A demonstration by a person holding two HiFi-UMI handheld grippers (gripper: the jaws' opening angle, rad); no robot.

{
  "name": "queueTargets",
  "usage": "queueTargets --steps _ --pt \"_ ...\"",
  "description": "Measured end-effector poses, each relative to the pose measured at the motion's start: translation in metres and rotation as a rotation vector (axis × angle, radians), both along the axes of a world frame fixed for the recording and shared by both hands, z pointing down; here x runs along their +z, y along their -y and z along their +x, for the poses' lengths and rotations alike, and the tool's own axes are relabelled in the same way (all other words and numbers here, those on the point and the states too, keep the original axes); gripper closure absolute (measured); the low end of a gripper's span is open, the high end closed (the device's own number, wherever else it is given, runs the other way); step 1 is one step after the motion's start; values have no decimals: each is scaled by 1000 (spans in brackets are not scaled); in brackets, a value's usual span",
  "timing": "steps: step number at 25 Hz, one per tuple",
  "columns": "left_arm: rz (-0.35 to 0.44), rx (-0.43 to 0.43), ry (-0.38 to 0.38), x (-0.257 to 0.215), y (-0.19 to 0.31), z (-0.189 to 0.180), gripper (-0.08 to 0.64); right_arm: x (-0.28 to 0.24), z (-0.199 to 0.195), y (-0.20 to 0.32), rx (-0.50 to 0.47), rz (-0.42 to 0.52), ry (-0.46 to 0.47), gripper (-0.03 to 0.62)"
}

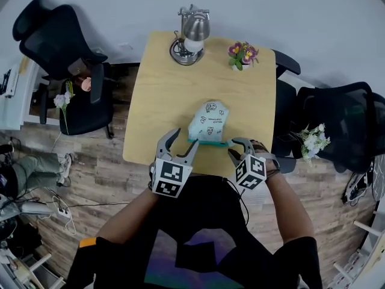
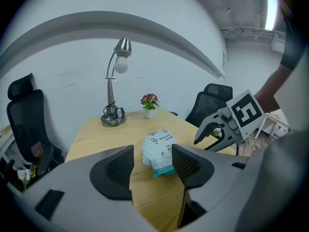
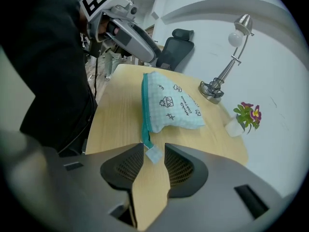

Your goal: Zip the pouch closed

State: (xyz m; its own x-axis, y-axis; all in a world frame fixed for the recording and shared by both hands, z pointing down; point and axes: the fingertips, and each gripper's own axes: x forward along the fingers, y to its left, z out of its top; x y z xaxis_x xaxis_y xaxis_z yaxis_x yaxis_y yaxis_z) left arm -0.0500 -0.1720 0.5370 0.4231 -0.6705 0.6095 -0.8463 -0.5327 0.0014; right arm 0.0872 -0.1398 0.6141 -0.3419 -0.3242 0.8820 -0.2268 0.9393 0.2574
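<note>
A pale mint pouch printed with small drawings lies on the wooden table near its front edge, its teal zipper edge facing me. My left gripper hovers open at the zipper's left end; in the left gripper view the pouch lies just beyond its spread jaws. My right gripper is at the zipper's right end. In the right gripper view a small pale tab at the end of the zipper band lies between the fingertips of the gripper, whose jaws stand apart.
A chrome desk lamp and a small flower pot stand at the table's far edge. Black office chairs flank the table. My body is close against the near edge. Cables and clutter lie on the floor at left.
</note>
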Motion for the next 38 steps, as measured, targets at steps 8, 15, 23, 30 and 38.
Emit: queueTargets --steps 8,15,23,30,38 --pt "-12 -20 1 3 -2 -5 325 25 -1 -1 -55 -65 -44 443" --pt "-17 -17 3 4 -3 -7 325 35 3 0 -49 -125 -57 443" --pt "-14 -11 14 4 -6 -6 325 35 3 -4 -39 -197 -29 517" --pt "31 -9 -3 -11 -7 -2 327 13 -4 -1 78 -246 83 565" --pt "136 -2 -61 -57 3 0 337 -46 -22 7 116 -233 205 566"
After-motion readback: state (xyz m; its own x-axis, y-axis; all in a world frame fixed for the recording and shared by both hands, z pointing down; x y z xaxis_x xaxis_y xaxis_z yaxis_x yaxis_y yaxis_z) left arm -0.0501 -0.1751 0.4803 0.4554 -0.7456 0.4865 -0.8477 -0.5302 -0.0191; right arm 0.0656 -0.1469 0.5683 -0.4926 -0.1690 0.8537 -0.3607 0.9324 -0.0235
